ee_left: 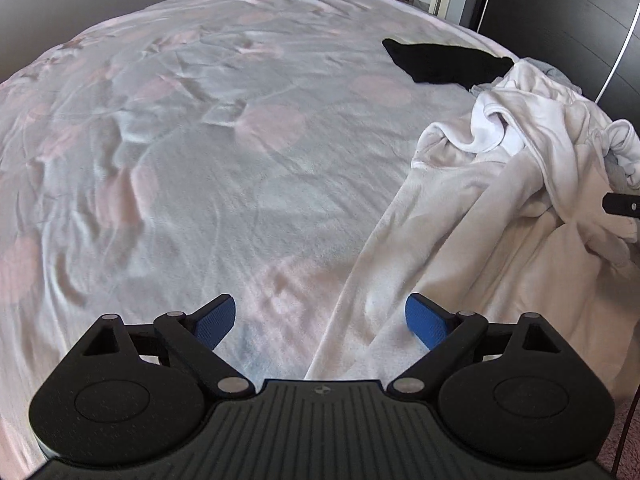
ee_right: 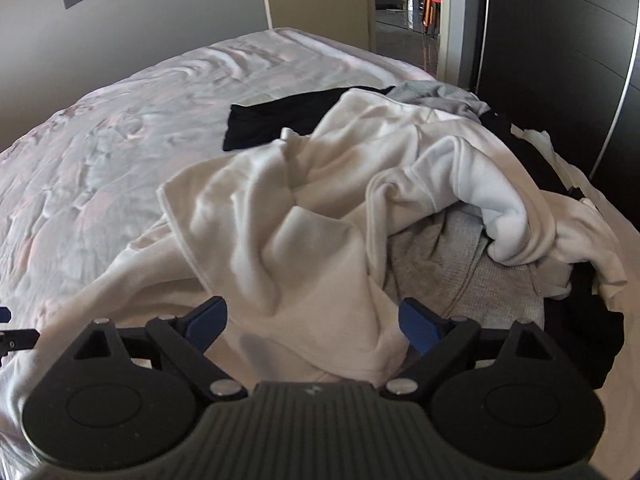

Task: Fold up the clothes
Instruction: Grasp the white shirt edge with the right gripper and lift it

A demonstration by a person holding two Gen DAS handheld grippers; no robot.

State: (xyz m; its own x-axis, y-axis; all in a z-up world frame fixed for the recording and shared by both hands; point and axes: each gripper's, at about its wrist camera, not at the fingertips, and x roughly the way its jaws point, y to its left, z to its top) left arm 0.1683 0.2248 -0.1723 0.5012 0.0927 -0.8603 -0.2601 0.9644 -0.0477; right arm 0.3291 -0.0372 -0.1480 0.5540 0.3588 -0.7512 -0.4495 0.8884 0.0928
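Note:
A crumpled white garment (ee_left: 492, 208) lies on the bed at the right, one long part stretching toward my left gripper (ee_left: 320, 322). The left gripper is open and empty, its right finger over the garment's edge. In the right wrist view the same white garment (ee_right: 304, 216) is heaped over a grey garment (ee_right: 452, 260) and black clothes (ee_right: 588, 332). My right gripper (ee_right: 312, 320) is open, hovering just above the white fabric. A black garment (ee_left: 444, 62) lies flat farther back; it also shows in the right wrist view (ee_right: 280, 122).
The bed (ee_left: 200, 140) has a pale pink and grey patterned cover, wrinkled. A dark wardrobe (ee_right: 560, 60) stands along the right side. An open doorway (ee_right: 408, 4) is at the back. The right gripper's tip (ee_left: 622, 204) shows at the left view's right edge.

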